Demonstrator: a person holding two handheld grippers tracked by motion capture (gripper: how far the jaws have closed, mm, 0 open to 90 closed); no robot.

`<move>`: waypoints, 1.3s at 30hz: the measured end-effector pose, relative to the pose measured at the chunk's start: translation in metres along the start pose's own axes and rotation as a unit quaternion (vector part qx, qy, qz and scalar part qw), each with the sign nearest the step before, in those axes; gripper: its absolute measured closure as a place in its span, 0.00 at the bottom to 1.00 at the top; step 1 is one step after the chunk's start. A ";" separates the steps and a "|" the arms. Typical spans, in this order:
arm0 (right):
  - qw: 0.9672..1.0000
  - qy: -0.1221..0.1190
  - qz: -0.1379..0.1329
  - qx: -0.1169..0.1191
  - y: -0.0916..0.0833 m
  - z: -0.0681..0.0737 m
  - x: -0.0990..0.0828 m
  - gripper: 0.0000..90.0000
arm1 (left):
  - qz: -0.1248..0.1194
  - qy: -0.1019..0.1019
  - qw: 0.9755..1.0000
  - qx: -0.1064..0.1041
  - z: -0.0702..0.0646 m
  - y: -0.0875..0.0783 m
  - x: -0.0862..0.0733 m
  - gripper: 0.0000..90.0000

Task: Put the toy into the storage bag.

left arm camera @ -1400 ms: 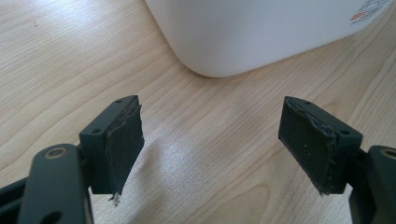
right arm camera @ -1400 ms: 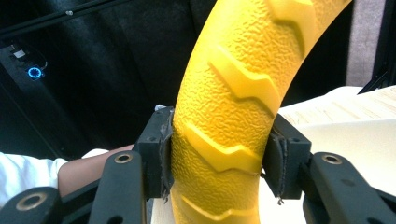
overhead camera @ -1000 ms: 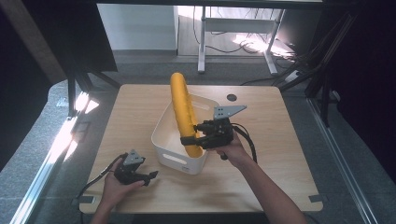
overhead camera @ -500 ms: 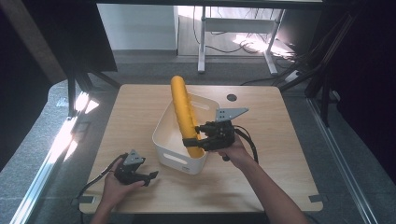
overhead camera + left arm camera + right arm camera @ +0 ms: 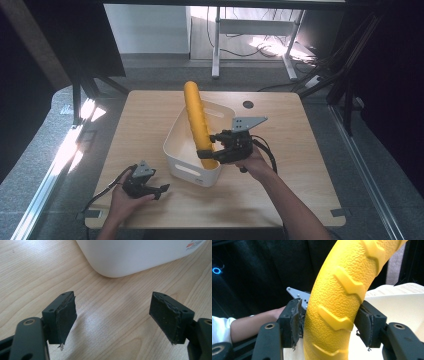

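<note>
A long yellow ridged roller (image 5: 196,117) leans in a white bin (image 5: 182,167), its lower end inside and its upper part sticking out over the far rim. My right gripper (image 5: 207,146) reaches in from the right with the roller's lower part between its jaws. In the right gripper view the roller (image 5: 337,302) sits between the pads of the right gripper (image 5: 329,325). The jaws have just been opening, and the pads stand at its sides without squeezing it. My left gripper (image 5: 161,190) rests on the table in front of the bin, open and empty (image 5: 112,317), facing the bin's wall (image 5: 135,255).
The wooden table (image 5: 300,165) has bare room right of the bin and along its front edge. A dark round hole (image 5: 248,104) sits near the far edge. Cables trail from both grippers. Dark floor and desk legs lie beyond the table.
The right gripper's jaws look slightly wider around the roller than before. Both hands, the roller and the bin have stayed in place.
</note>
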State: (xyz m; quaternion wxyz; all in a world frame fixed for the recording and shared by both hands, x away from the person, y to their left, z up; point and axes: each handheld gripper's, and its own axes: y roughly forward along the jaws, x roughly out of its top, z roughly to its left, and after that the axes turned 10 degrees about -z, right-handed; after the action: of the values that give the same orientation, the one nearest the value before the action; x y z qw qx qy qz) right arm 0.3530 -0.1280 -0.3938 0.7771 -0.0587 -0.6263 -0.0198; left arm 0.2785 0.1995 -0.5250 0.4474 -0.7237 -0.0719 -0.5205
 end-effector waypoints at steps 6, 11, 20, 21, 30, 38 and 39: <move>1.000 -0.002 -0.012 -0.014 -0.008 0.001 0.002 0.43 | 0.001 0.002 1.000 0.000 -0.002 -0.002 -0.001 0.24; 1.000 -0.005 -0.013 -0.020 -0.013 0.003 0.002 0.42 | -0.002 0.000 1.000 0.000 -0.002 -0.003 -0.001 0.24; 1.000 -0.003 -0.012 -0.019 -0.014 0.001 0.000 0.42 | 0.000 0.000 1.000 0.002 -0.002 -0.003 -0.001 0.24; 1.000 -0.002 -0.012 -0.020 -0.014 0.001 0.000 0.42 | 0.001 0.000 1.000 0.002 -0.002 -0.003 -0.001 0.24; 1.000 -0.002 -0.013 -0.021 -0.014 0.000 -0.003 0.43 | 0.000 0.002 1.000 0.003 -0.002 -0.005 -0.001 0.24; 1.000 0.003 -0.014 -0.027 -0.025 -0.001 -0.006 0.42 | 0.001 0.003 1.000 0.004 -0.003 -0.005 -0.002 0.24; 0.999 0.003 -0.014 -0.030 -0.027 -0.002 -0.006 0.42 | 0.000 0.003 1.000 0.004 -0.003 -0.005 -0.002 0.24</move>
State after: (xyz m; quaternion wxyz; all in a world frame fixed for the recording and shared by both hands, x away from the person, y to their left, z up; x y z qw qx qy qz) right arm 0.3509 -0.1550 -0.3986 0.7768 -0.0733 -0.6235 -0.0492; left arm 0.2727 0.2013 -0.5238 0.4508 -0.7202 -0.0725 -0.5223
